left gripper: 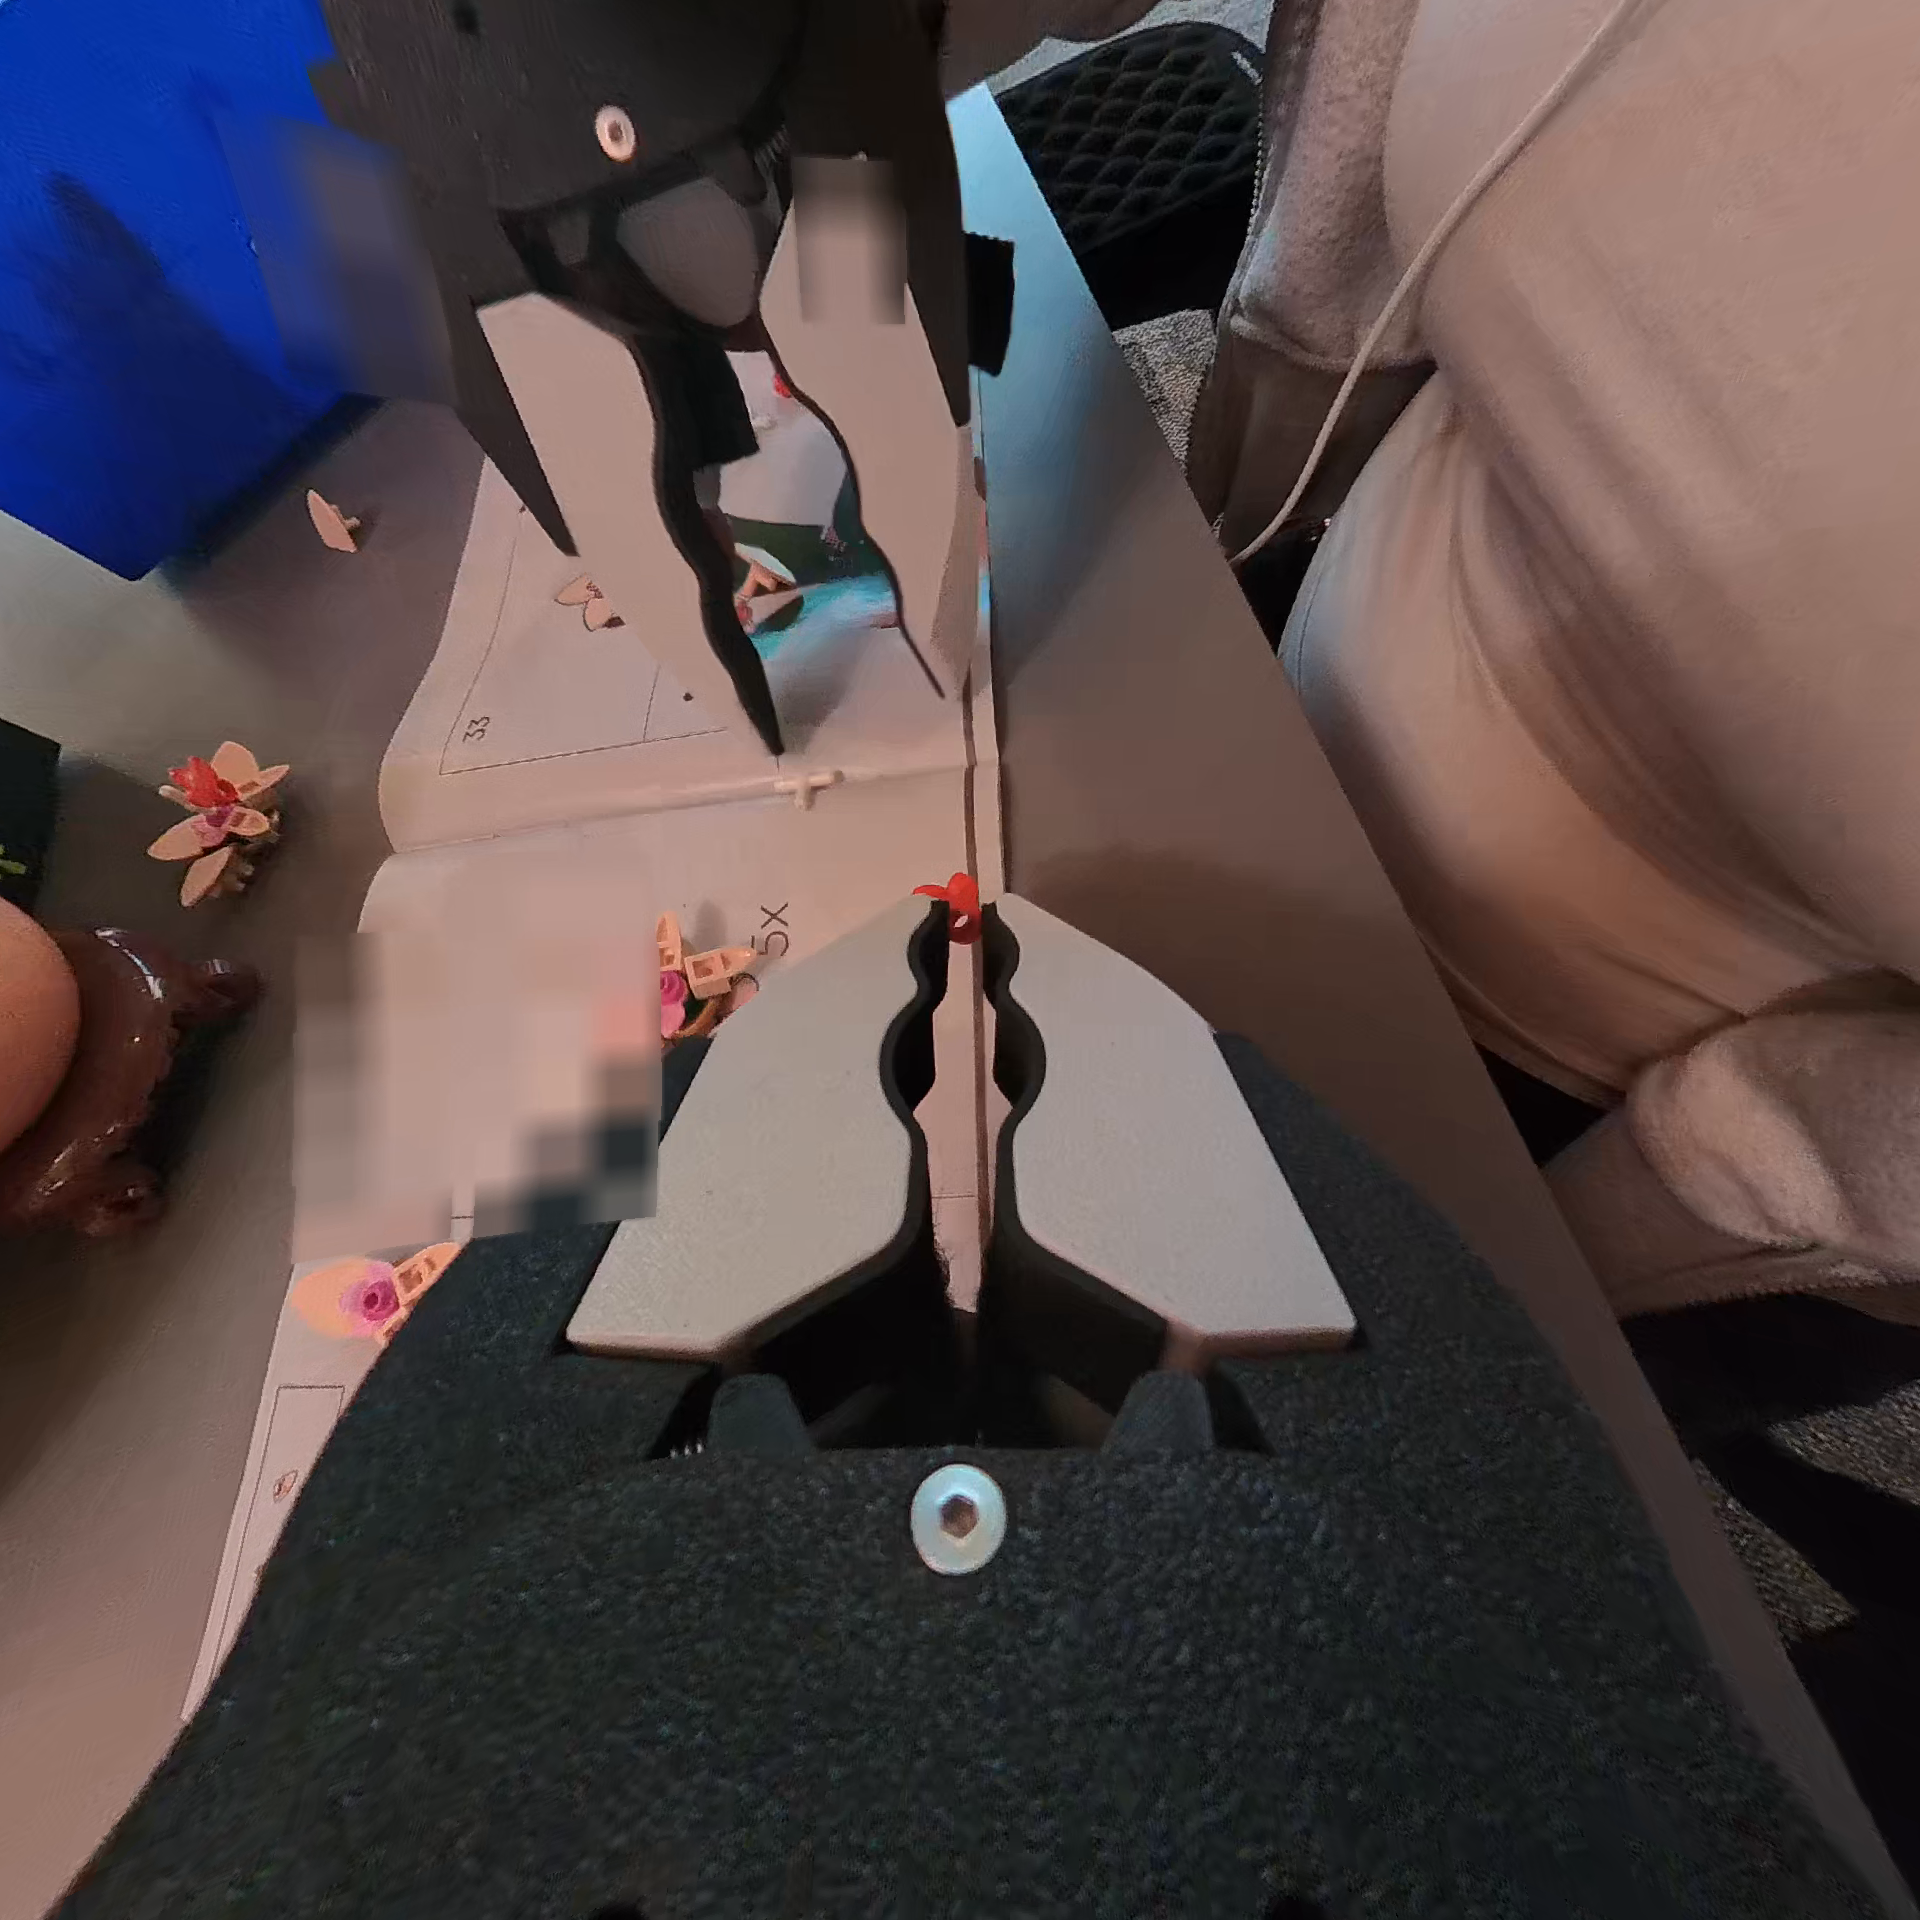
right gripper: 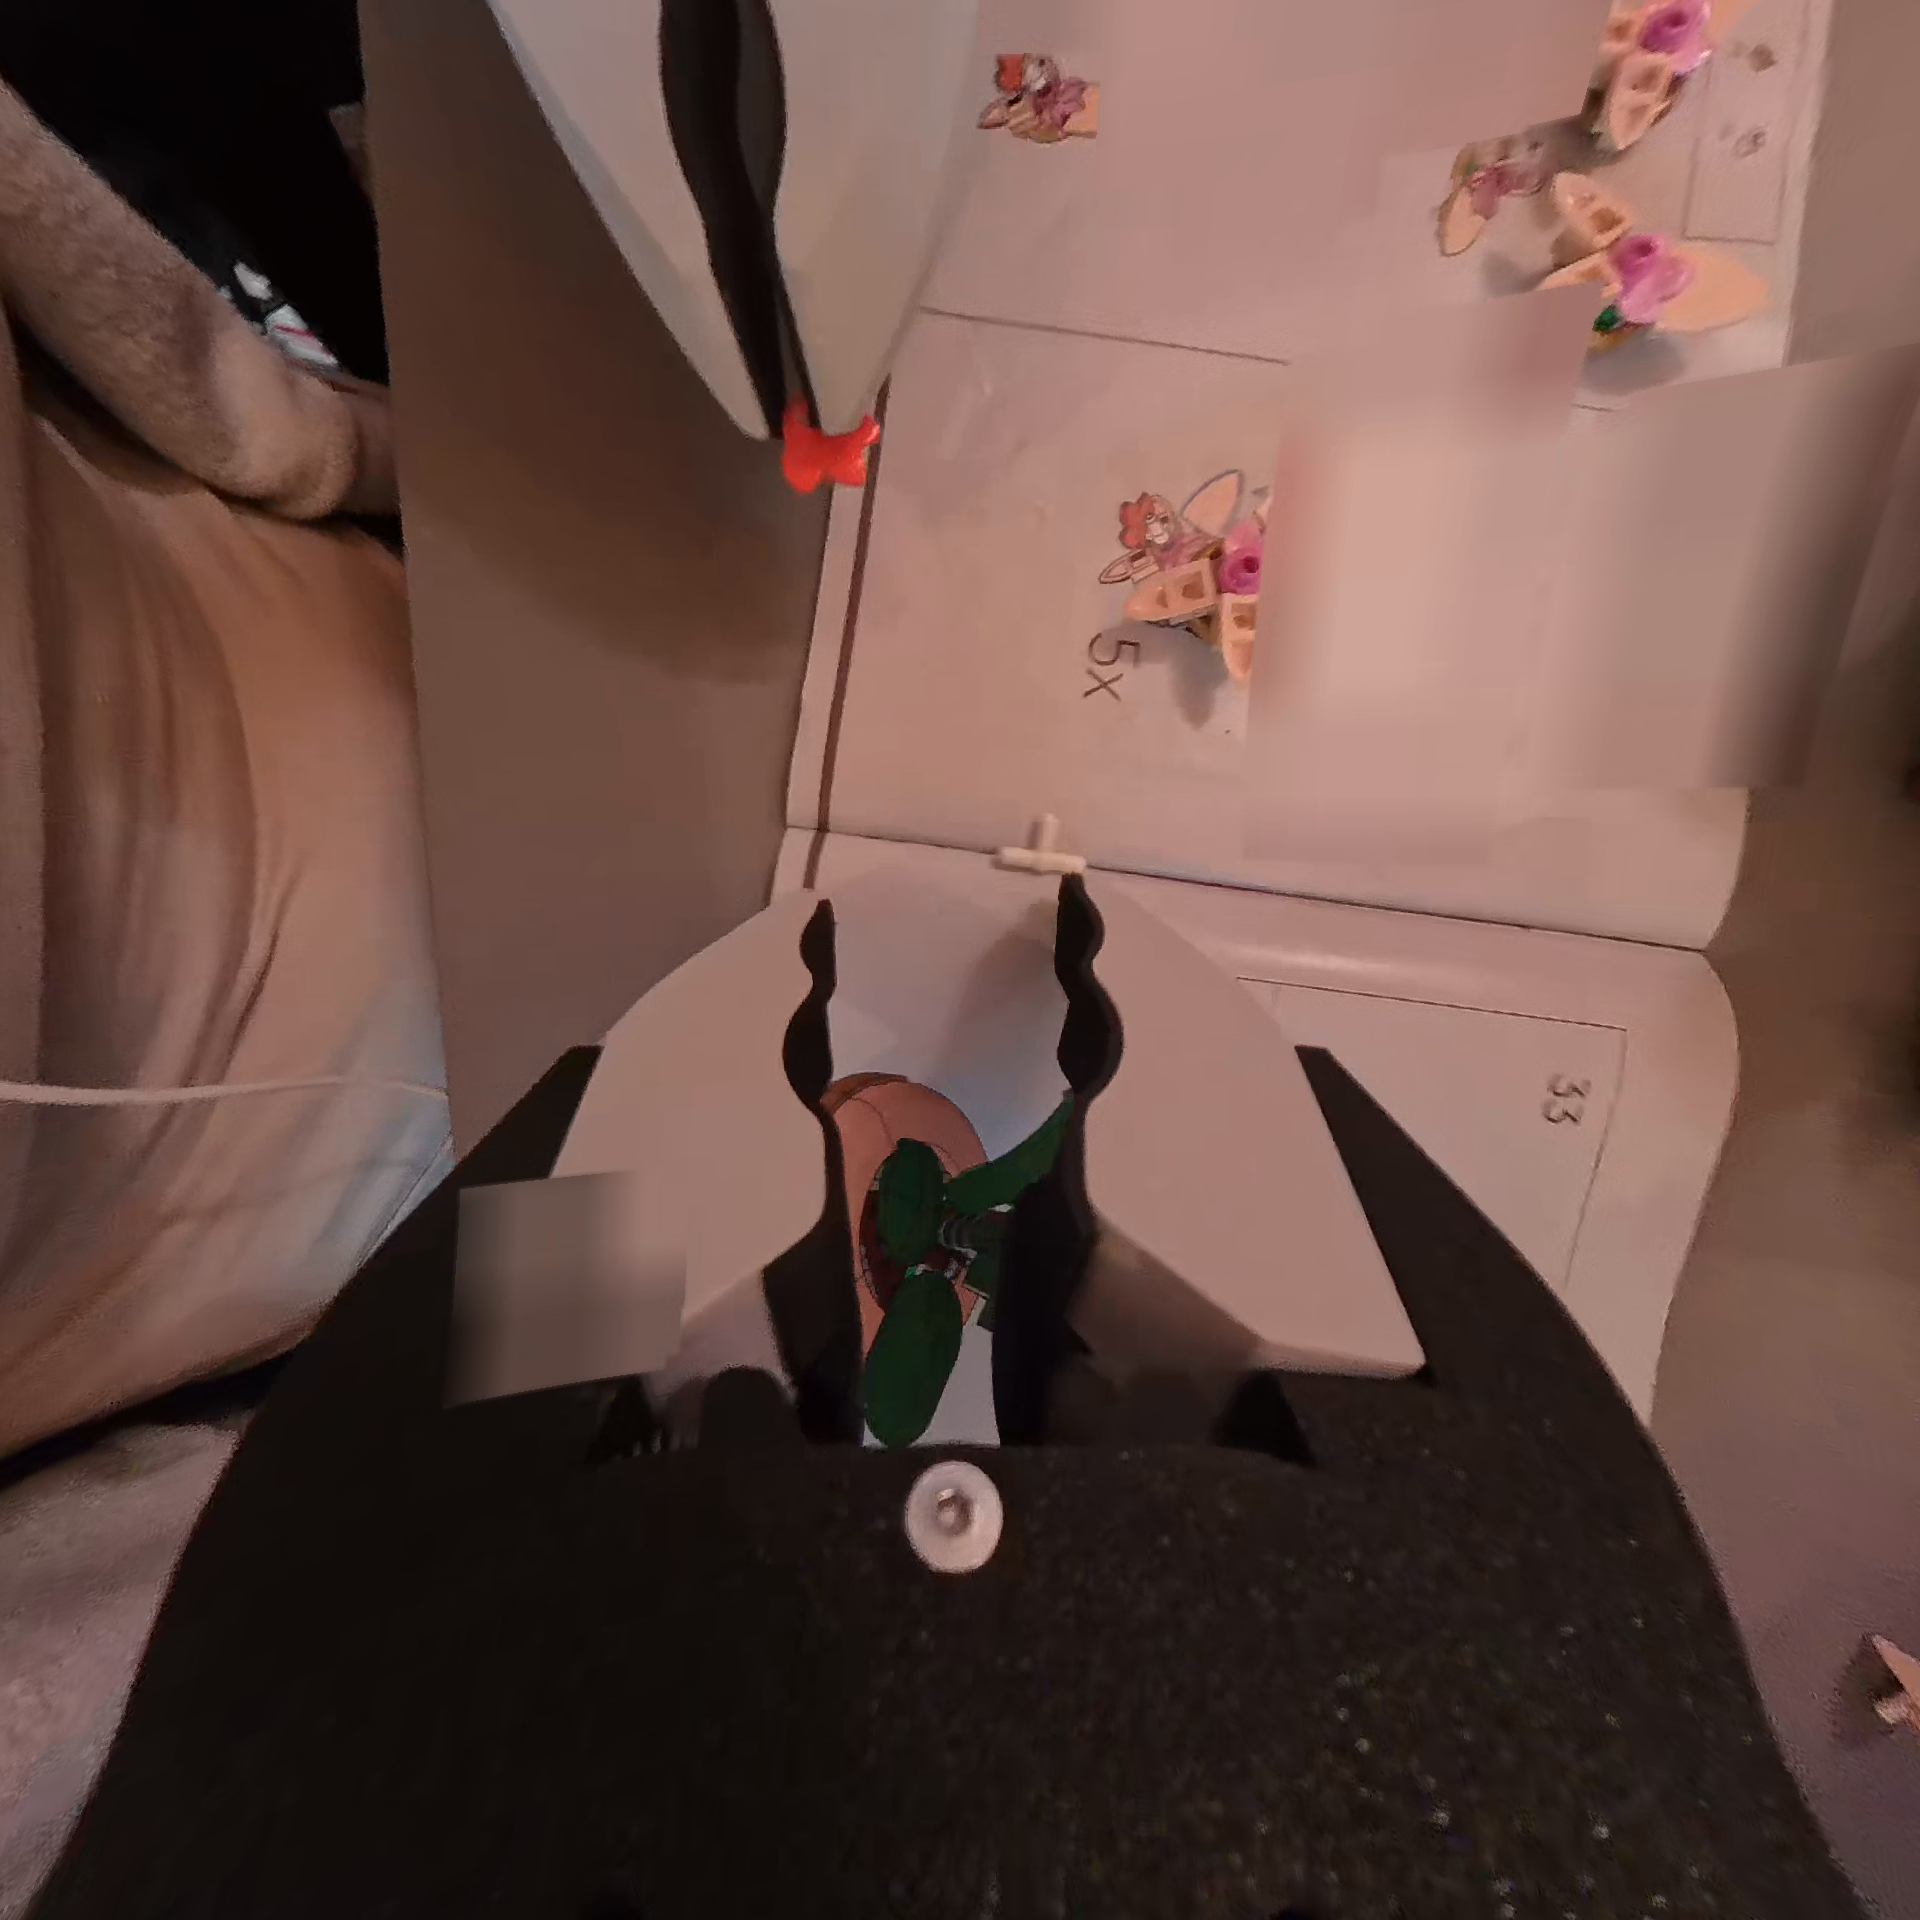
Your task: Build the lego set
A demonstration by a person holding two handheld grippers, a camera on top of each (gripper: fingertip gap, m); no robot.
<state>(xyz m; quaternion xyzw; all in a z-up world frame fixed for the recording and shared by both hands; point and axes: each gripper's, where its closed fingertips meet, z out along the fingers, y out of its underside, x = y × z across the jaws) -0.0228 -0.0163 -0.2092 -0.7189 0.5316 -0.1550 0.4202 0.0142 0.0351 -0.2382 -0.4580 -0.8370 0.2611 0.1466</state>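
Blossom assemblies lie at the far left of the left wrist view: a finished flower point(left gripper: 216, 821) with tan petals and a red centre rests on the bench point(left gripper: 94, 665), near a person's hand point(left gripper: 62, 1060) at the frame edge. Rightward, the open instruction booklet point(left gripper: 582, 790) covers the bench; a tan-and-magenta flower point(left gripper: 698, 977) and another like it point(left gripper: 369, 1294) rest on its lower page, and a small white cross-shaped piece point(left gripper: 810, 784) lies along the fold. At centre, the left tool point(left gripper: 961, 920) is clenched on a small red flower piece point(left gripper: 951, 902), pinched at the very fingertips and held above the booklet's edge. Above it the right tool point(left gripper: 852, 717) points downward with its fingers spread apart. A person's beige garment point(left gripper: 1558, 623) fills the right side.

In the right wrist view, the left tool point(right gripper: 805, 416) enters from the upper left, carrying the red flower piece point(right gripper: 826, 447). At centre, the right tool point(right gripper: 945, 904) is released, holding nothing, its fingers hovering over a printed green-leaf illustration; the white cross-shaped piece point(right gripper: 1039, 852) lies just beyond its right fingertip. Farther right, tan-and-magenta flowers point(right gripper: 1216, 592) point(right gripper: 1621, 270) rest on the far page.
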